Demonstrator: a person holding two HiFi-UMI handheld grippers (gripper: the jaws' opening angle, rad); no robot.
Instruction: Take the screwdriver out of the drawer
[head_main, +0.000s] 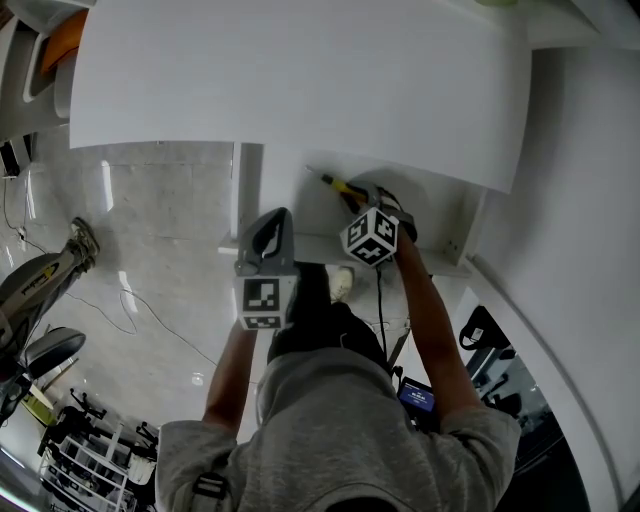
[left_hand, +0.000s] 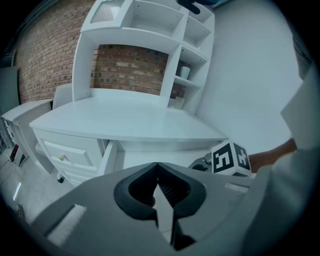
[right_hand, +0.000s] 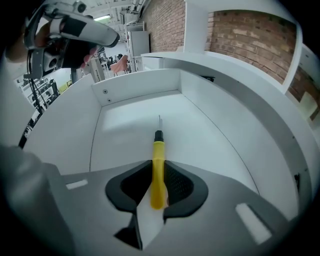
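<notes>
In the drawer (right_hand: 127, 122), the screwdriver (right_hand: 158, 150) is being pinched by the right tongs (right_hand: 159, 167); left tongs (left_hand: 158, 169) pressed together. A clean upward lift is probably being required next.

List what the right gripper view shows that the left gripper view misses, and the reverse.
Right gripper view only: yellow screwdriver clamped in the right gripper, inside the open drawer. Left gripper view only: left gripper shut and empty, shelves, the right gripper's marker cube. Both: brick wall, white desk.
</notes>
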